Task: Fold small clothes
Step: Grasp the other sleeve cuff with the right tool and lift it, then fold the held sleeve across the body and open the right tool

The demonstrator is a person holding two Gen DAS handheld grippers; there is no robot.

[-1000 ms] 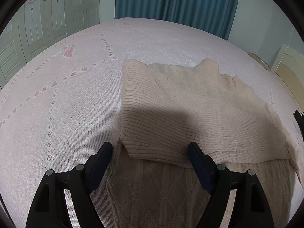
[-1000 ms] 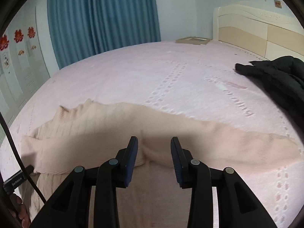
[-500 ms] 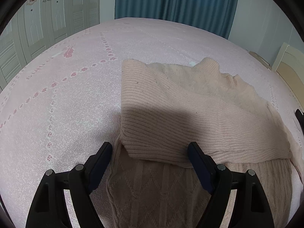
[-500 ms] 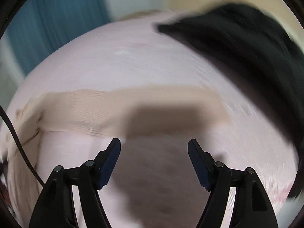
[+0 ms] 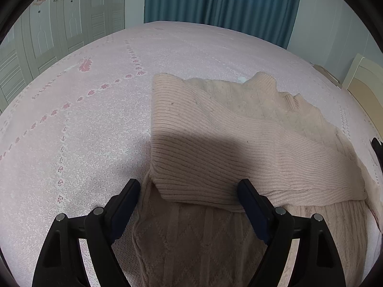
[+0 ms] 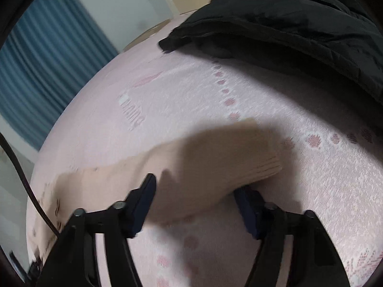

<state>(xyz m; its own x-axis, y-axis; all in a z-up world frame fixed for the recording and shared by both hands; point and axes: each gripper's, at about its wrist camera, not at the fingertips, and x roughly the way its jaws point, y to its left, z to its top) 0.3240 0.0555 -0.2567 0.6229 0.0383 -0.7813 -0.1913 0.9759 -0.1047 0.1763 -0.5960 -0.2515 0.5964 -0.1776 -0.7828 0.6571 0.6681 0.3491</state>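
A beige knit sweater (image 5: 215, 129) lies on the pink bed cover (image 5: 83, 131). One ribbed sleeve is folded across its body. My left gripper (image 5: 189, 201) is open just above the folded sleeve's near edge, holding nothing. In the right wrist view the other sleeve (image 6: 215, 157) stretches out flat to the right, its ribbed cuff at the end. My right gripper (image 6: 196, 203) is open and low over that sleeve near the cuff, with one finger on each side of it. The view is blurred.
A black jacket (image 6: 287, 19) lies on the bed at the upper right of the right wrist view. Blue curtains (image 5: 220, 4) and pale wardrobe doors (image 5: 47, 28) stand beyond the bed. A headboard (image 5: 363, 81) is at the right. A black cable (image 6: 21, 174) hangs at left.
My right gripper opened, let go of the sweater's middle and swung right along the outstretched sleeve to its cuff end. My left gripper has stayed still.
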